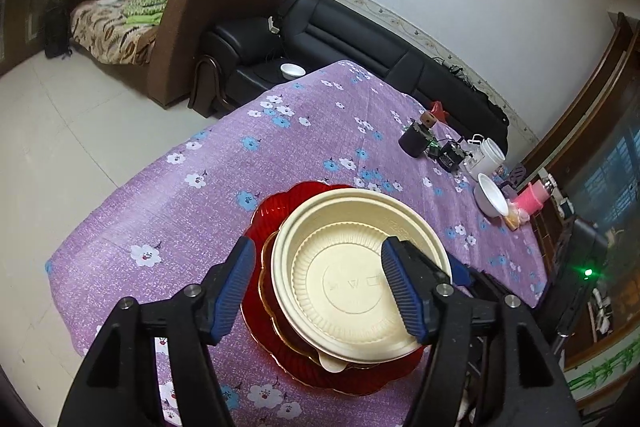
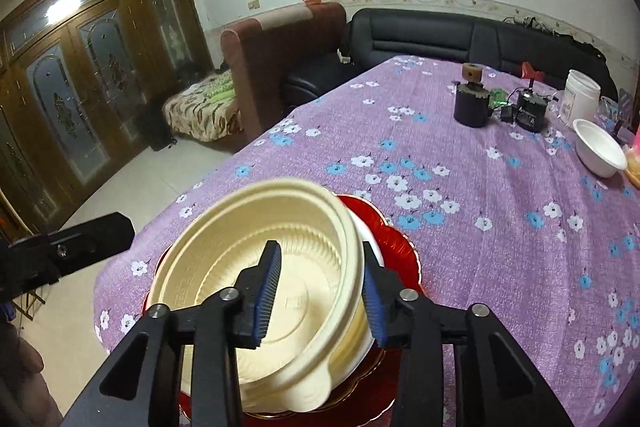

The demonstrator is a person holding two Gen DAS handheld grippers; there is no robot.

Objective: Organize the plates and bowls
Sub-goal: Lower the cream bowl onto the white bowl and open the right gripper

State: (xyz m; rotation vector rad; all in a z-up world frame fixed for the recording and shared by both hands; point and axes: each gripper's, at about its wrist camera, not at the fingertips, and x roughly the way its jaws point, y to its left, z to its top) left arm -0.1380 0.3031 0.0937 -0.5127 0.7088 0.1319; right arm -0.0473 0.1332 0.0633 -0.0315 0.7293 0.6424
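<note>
A cream plastic bowl (image 1: 352, 275) sits on a stack: an amber plate (image 1: 269, 259) and a red scalloped plate (image 1: 280, 203) on the purple flowered tablecloth. My left gripper (image 1: 318, 291) is open, its jaws on either side of the bowl's left part, above it. In the right wrist view the cream bowl (image 2: 256, 251) is tilted, over the red plate (image 2: 396, 239). My right gripper (image 2: 320, 297) straddles the bowl's right wall, one finger inside and one outside; the jaws stand apart, and I cannot tell whether the pads press the wall.
A white bowl (image 1: 491, 195) (image 2: 598, 147) stands at the table's far right, by a white tub (image 2: 580, 93), a dark cup (image 2: 471, 105), a black charger (image 2: 530, 111) and pink items (image 1: 530, 201). Another white bowl (image 1: 293, 70) rests on the black sofa. The table's edge is at left.
</note>
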